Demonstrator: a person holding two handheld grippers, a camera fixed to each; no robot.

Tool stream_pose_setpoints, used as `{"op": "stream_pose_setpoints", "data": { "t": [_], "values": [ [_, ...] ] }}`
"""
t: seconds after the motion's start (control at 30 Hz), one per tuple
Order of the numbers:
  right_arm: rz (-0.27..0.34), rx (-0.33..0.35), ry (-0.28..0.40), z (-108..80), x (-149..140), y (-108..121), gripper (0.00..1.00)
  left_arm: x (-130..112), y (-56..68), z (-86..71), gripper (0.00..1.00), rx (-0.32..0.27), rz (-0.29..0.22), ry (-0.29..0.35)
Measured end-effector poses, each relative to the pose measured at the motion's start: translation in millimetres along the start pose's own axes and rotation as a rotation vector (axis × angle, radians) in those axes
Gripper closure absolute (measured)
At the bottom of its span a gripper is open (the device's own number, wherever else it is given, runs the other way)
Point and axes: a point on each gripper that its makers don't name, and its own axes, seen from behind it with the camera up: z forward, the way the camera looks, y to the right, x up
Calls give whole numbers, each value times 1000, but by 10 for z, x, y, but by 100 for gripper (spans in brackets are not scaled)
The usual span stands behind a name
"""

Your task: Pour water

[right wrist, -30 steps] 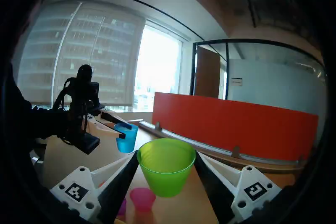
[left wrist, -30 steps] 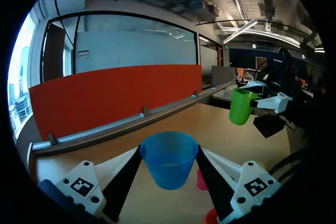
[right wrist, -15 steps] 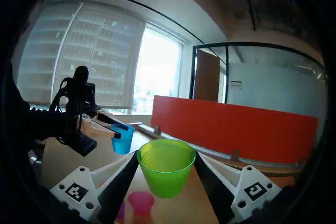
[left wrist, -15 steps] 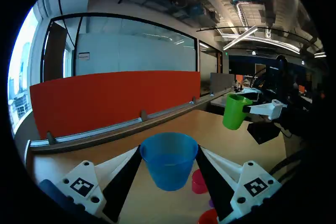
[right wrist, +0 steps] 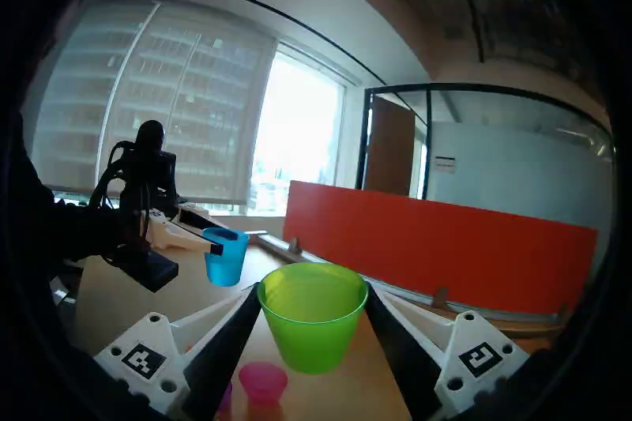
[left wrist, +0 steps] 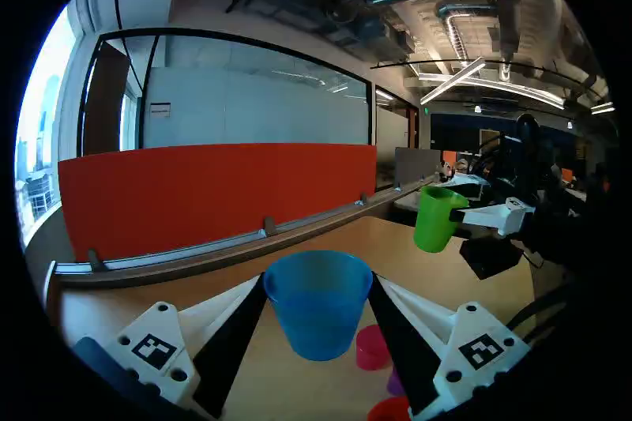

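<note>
We see an orange partition behind the wooden surface. Our left hand-held gripper pinches the blue cup upright above the surface. Well apart from it, our right hand-held gripper clamps the green cup. A small pink cup stands on the surface below.

Upright blue cup, upright green cup, both aloft
</note>
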Motion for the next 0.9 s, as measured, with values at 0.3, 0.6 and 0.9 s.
{"op": "stream_pose_setpoints", "data": {
  "t": [0.3, 0.6, 0.9],
  "values": [
    [2, 17, -5, 14, 33, -45, 6, 58, 8, -38, 11, 4, 10, 9],
    [30, 38, -29, 25, 37, -101, 6, 116, 22, -88, 11, 4, 25, 21],
    [60, 64, -45, 44, 76, -160, 6, 180, 35, -129, 11, 3, 34, 35]
  ]
}}
